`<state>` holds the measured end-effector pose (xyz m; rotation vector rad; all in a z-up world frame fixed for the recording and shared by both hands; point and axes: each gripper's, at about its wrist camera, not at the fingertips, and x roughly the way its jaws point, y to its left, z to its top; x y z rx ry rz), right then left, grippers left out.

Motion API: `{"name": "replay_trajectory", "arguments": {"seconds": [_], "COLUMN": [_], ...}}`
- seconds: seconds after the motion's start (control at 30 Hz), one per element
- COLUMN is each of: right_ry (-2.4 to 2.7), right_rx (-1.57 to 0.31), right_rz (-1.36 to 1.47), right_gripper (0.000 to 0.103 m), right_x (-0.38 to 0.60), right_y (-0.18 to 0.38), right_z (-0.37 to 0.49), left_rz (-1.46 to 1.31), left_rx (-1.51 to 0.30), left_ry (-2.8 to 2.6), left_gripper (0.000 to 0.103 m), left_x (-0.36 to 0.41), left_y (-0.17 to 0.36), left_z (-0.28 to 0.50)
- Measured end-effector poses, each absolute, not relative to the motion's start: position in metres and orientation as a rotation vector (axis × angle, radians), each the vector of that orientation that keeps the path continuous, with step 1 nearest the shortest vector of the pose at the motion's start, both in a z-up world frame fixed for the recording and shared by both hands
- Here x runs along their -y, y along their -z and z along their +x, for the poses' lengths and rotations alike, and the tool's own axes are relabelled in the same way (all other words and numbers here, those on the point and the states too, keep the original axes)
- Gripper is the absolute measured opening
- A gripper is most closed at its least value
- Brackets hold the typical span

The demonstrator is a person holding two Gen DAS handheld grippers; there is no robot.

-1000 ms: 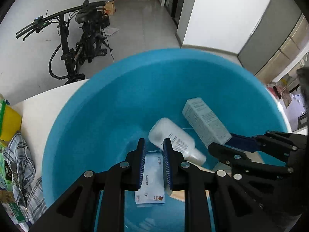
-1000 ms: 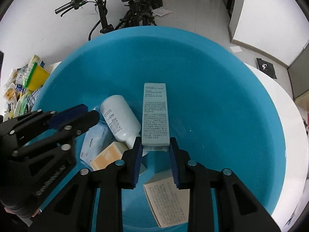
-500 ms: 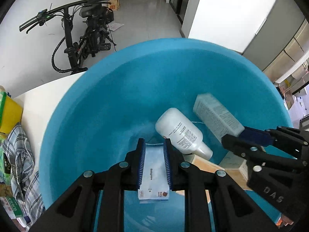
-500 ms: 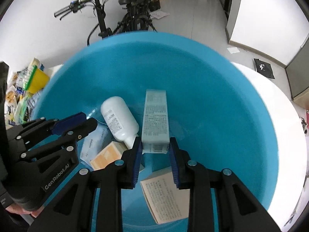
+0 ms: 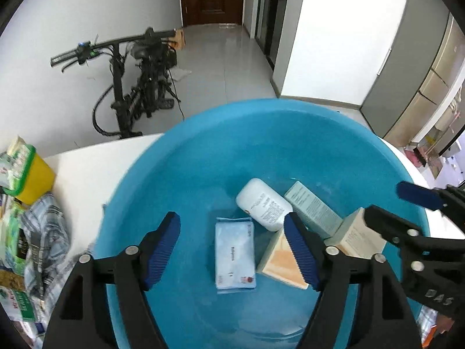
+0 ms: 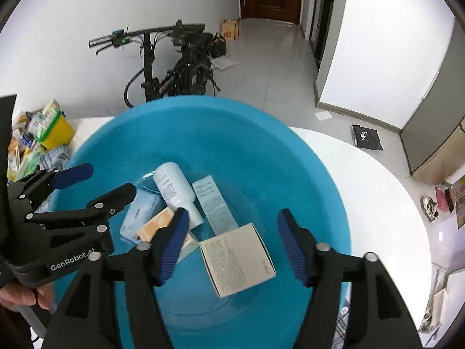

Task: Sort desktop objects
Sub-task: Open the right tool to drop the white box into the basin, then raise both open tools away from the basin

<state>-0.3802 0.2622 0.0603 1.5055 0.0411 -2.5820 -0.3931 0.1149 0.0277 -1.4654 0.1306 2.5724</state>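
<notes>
A big blue basin [image 5: 180, 174] [image 6: 261, 151] on the white table holds a pale blue packet [image 5: 234, 258] [image 6: 138, 213], a white bottle [image 5: 264, 203] [image 6: 173, 186], a long teal box [image 5: 312, 208] [image 6: 215, 205], an orange box [image 5: 280, 258] [image 6: 155, 224] and a white box [image 6: 237, 263] [image 5: 359, 232]. My left gripper [image 5: 232, 247] is open and empty above the packet. My right gripper [image 6: 232, 244] is open and empty above the white box. Each gripper shows in the other's view, the right [image 5: 407, 212] and the left [image 6: 84, 186].
A yellow container [image 5: 32, 174] [image 6: 56, 129], snack packs and a checked cloth [image 5: 46, 226] lie on the table left of the basin. The white table [image 6: 377, 197] extends to the right. A bicycle [image 5: 136, 87] stands on the floor beyond.
Both grippers have opened and pulled up and back from the basin. The left let go of the blue packet, the right let go of the teal box; both now lie in the basin.
</notes>
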Motion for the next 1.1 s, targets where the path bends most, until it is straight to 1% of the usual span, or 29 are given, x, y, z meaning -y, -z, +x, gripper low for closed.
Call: {"name": "replay_trajectory", "arguments": {"seconds": [0.03, 0.07, 0.13, 0.23, 0.3, 0.37, 0.47, 0.6, 0.8, 0.9, 0.97, 1.03, 1.1], "right_ry": [2.596, 2.62, 2.671, 2.687, 2.689, 2.698, 2.725, 2.772, 2.802, 2.806, 2.811, 2.807, 2.803], "right_rx": [-0.049, -0.074, -0.127, -0.154, -0.135, -0.09, -0.003, 0.079, 0.091, 0.063, 0.041, 0.034, 0.042], "right_rz": [1.494, 1.48, 1.441, 1.406, 1.383, 1.33, 1.226, 1.086, 0.972, 0.915, 0.877, 0.85, 0.827], "right_gripper": [0.075, 0.082, 0.083, 0.084, 0.086, 0.09, 0.099, 0.102, 0.102, 0.102, 0.102, 0.102, 0.102], "right_x": [-0.263, -0.264, -0.265, -0.267, -0.267, -0.268, -0.272, -0.278, -0.283, -0.282, -0.279, -0.281, -0.282], "right_y": [-0.062, -0.065, -0.071, -0.08, -0.086, -0.094, -0.106, -0.124, -0.142, -0.152, -0.16, -0.168, -0.176], "right_z": [-0.378, -0.376, -0.37, -0.363, -0.358, -0.351, -0.338, -0.316, -0.29, -0.272, -0.259, -0.245, -0.232], "left_rz": [-1.458, -1.444, -1.414, -1.384, -1.333, -1.277, -1.199, -1.108, -0.948, -0.846, -0.785, -0.737, -0.68], "left_rx": [-0.154, -0.175, -0.173, -0.098, -0.062, -0.076, -0.114, -0.109, -0.151, -0.097, -0.074, -0.06, -0.035], "left_ry": [-2.591, -2.614, -2.635, -2.625, -2.631, -2.646, -2.677, -2.727, -2.787, -2.794, -2.8, -2.815, -2.834], "left_gripper": [0.085, 0.085, 0.085, 0.085, 0.085, 0.085, 0.087, 0.087, 0.088, 0.09, 0.094, 0.103, 0.103], "left_x": [-0.113, -0.112, -0.106, -0.094, -0.09, -0.09, -0.09, -0.081, -0.07, -0.061, -0.056, -0.051, -0.045], "left_y": [-0.03, -0.032, -0.039, -0.048, -0.057, -0.067, -0.078, -0.09, -0.111, -0.124, -0.133, -0.142, -0.151], "left_z": [-0.393, -0.389, -0.383, -0.378, -0.371, -0.362, -0.35, -0.327, -0.289, -0.272, -0.26, -0.247, -0.232]}}
